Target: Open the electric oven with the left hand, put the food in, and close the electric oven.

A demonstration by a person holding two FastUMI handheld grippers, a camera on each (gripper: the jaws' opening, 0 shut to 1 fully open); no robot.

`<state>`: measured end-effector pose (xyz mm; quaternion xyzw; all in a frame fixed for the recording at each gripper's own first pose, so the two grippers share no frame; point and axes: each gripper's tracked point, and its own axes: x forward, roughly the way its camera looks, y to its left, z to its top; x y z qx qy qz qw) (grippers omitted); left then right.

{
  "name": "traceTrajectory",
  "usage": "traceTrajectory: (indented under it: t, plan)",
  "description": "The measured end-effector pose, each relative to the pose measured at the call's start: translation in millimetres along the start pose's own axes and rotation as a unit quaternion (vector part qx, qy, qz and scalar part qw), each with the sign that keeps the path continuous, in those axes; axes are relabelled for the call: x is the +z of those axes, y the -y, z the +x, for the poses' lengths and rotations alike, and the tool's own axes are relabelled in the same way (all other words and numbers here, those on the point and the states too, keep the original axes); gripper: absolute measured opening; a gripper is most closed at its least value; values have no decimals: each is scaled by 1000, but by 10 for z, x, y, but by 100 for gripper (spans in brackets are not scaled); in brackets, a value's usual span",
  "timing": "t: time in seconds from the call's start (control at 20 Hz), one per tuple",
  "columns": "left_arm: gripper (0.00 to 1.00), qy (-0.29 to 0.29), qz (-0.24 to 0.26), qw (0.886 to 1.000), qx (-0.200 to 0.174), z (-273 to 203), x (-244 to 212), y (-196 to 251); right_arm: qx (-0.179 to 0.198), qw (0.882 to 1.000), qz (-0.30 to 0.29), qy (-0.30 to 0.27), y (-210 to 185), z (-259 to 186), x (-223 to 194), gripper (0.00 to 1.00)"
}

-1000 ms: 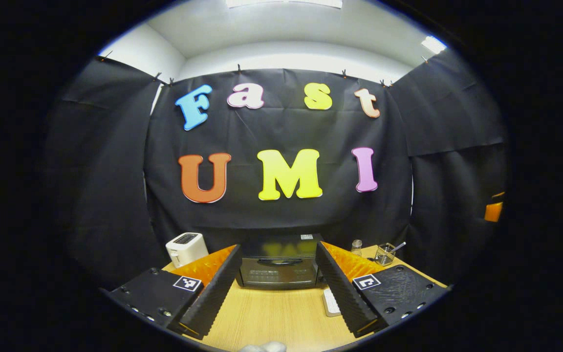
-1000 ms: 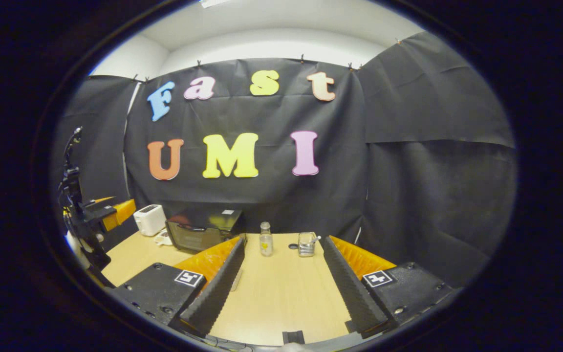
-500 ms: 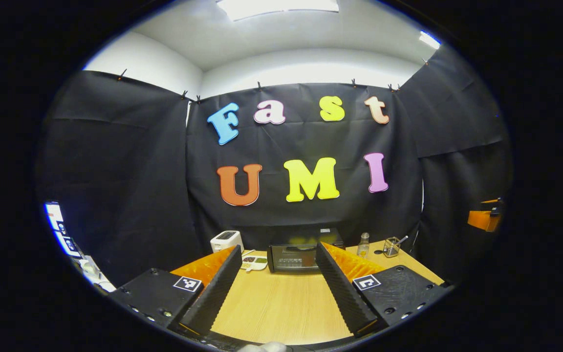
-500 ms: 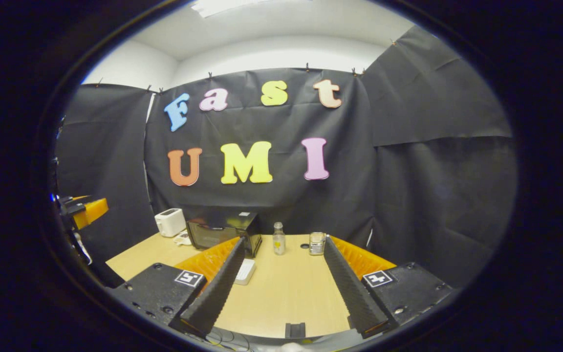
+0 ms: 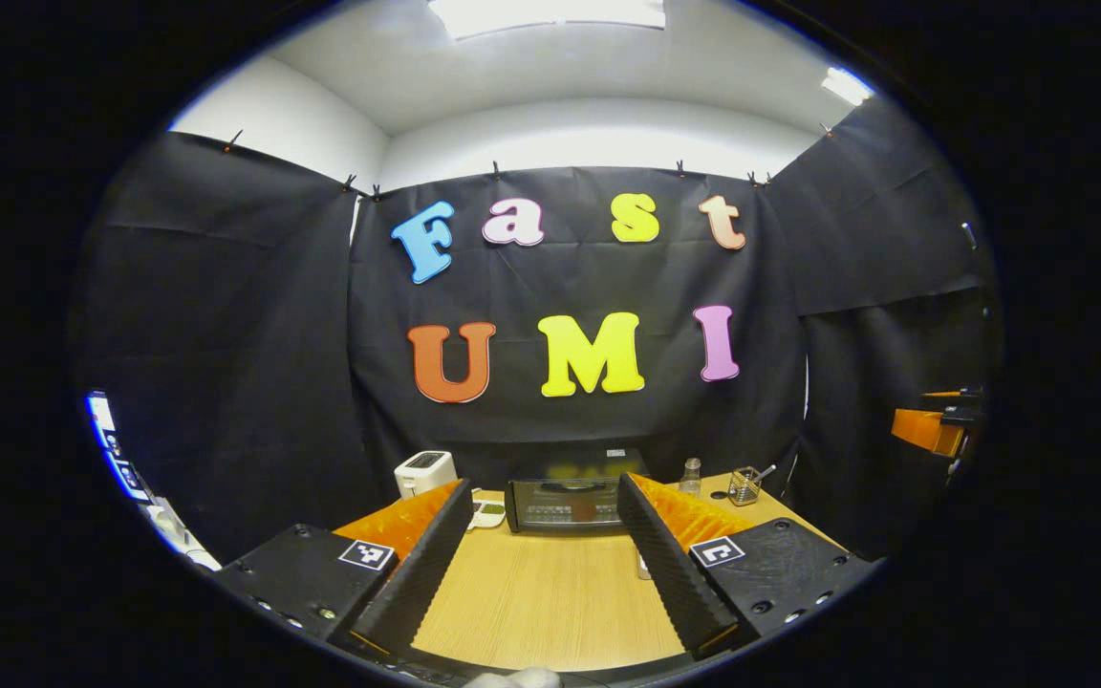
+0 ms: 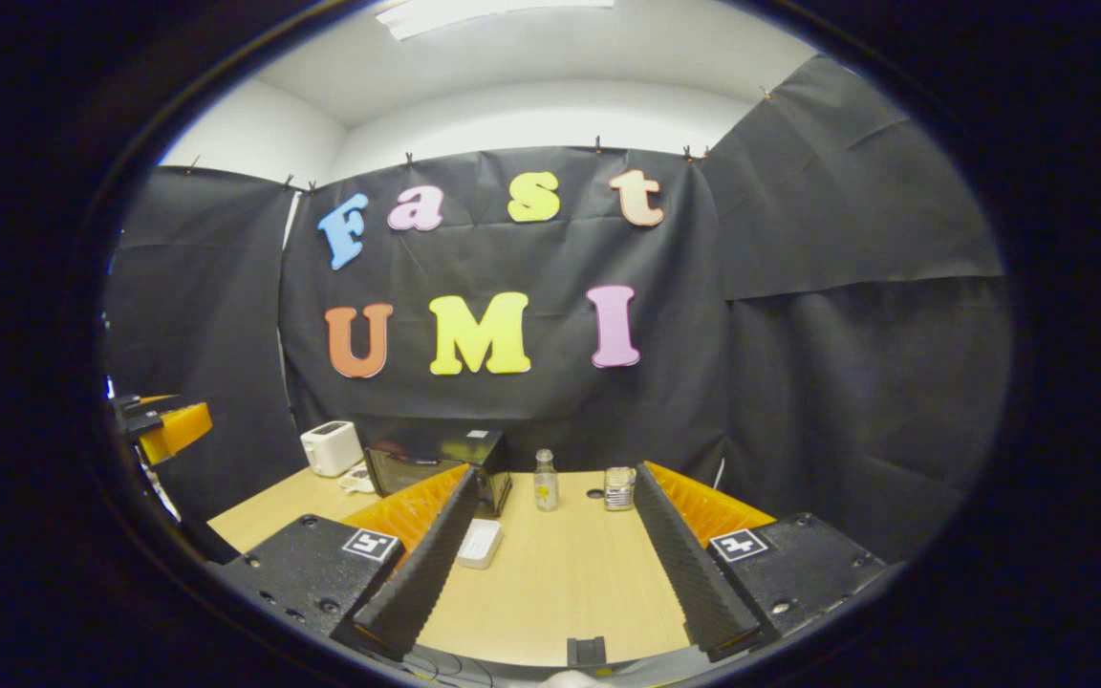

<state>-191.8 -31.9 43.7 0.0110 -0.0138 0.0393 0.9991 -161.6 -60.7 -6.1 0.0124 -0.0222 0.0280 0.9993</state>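
Oven (image 5: 565, 504) first: we see the black electric oven at the far end of the desk (image 5: 550, 602), close to the black cloth wall, and its door looks closed. In the left gripper view it sits right between our two left fingers, far ahead, and the right finger (image 5: 670, 564) covers its right corner. Our left gripper (image 5: 543, 559) has its fingers spread wide apart with nothing between them but bare desk. A white toaster (image 5: 424, 472) stands to the left of the oven, and a small pale plate (image 5: 487, 514) lies just beside the oven; we think there is food on it, but it is too small to tell what. To the right of the oven we see a little clear bottle (image 5: 691, 475) and a wire cup (image 5: 744, 486) with something thin sticking out. A small pale thing is mostly hidden behind the right finger. In the right gripper view the oven (image 6: 436, 463) is off to the left, partly covered by the left finger (image 6: 426, 564). Our right gripper (image 6: 550, 564) is also spread wide and holds nothing. A white box (image 6: 479, 543) lies flat on the desk (image 6: 560, 592) next to that finger. The bottle (image 6: 545, 481) and the cup (image 6: 619, 488) stand farther back. At the left edge we see part of the other gripper (image 6: 163, 427), cut off.
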Motion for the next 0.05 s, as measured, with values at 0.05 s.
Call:
traceTrajectory:
  t: [0.05]
  plan:
    - [96,1,-5,1000,-4,13,18,3,0,1000,0,5,-30,-12,44,100]
